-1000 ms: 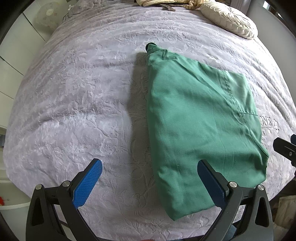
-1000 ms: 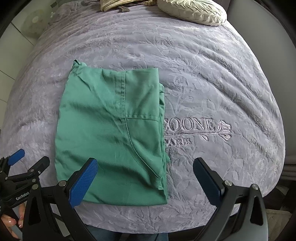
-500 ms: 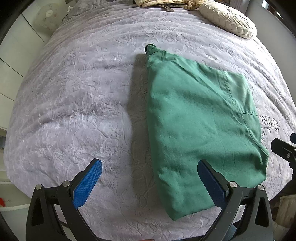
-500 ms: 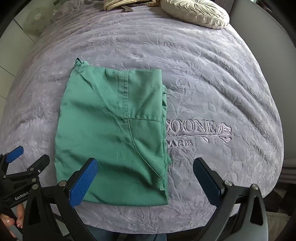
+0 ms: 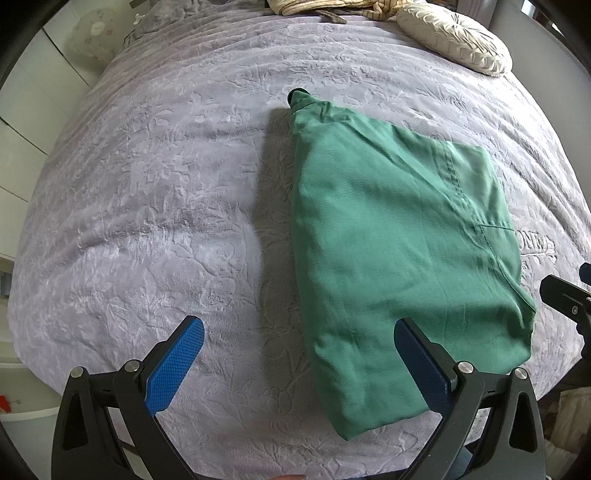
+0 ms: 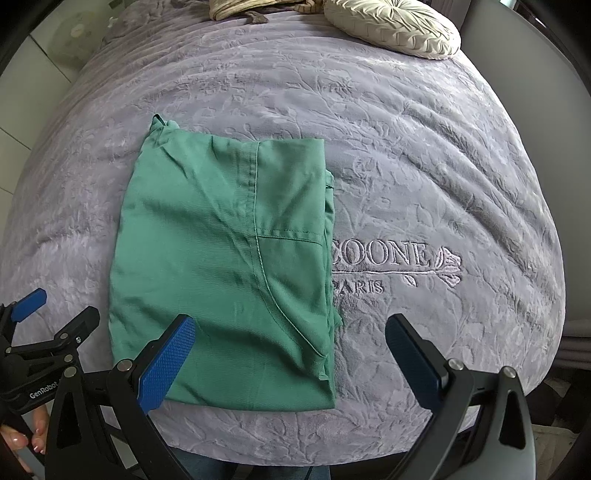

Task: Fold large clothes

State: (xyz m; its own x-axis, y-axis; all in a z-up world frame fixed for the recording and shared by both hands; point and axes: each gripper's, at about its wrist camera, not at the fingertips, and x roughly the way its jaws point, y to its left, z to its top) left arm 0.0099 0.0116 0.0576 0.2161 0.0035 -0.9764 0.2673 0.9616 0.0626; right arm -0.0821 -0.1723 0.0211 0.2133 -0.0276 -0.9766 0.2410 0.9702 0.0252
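you are holding your left gripper (image 5: 299,354) and right gripper (image 6: 290,350) spread wide, gripping nothing. the folded green garment (image 6: 225,266) is lying flat on the lilac bedspread (image 6: 424,166), left of center in the right wrist view.

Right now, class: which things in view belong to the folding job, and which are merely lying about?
Belong to the job:
green garment, folded on the bed
left gripper, open
right gripper, open
purple bedspread, the work surface

Lying about:
cream round cushion
bundled beige fabric at the far edge
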